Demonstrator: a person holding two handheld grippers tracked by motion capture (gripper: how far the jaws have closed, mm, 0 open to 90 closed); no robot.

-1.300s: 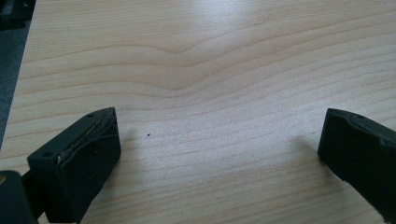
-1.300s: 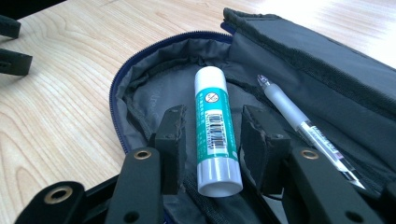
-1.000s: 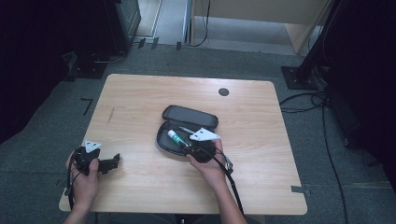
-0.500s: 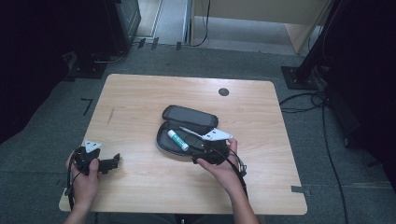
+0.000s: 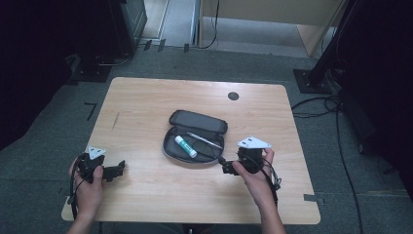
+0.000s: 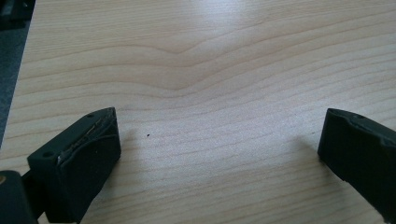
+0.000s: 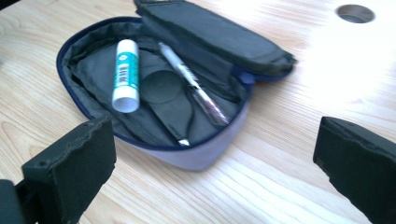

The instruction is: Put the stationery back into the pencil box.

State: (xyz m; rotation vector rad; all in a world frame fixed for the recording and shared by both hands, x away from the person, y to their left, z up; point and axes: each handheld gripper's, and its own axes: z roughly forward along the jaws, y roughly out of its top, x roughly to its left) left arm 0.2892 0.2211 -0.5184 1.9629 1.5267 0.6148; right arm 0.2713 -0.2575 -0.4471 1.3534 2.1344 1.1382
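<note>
1 tongs (image 5: 225, 168) now clear of pouch (image 5: 195, 139)

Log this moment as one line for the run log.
right gripper: jaws just opened, empty, beside pencil case | case: open, holds glue stick and pen | left gripper: open, empty, over table

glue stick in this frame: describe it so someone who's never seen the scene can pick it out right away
On the wooden table, find the dark zip pouch lying open near the middle, just ahead of the right gripper. Inside its lower half lie two long items side by side. The glue stick is the short, thick white tube with a teal label; the pen beside it is thin and longer.
</note>
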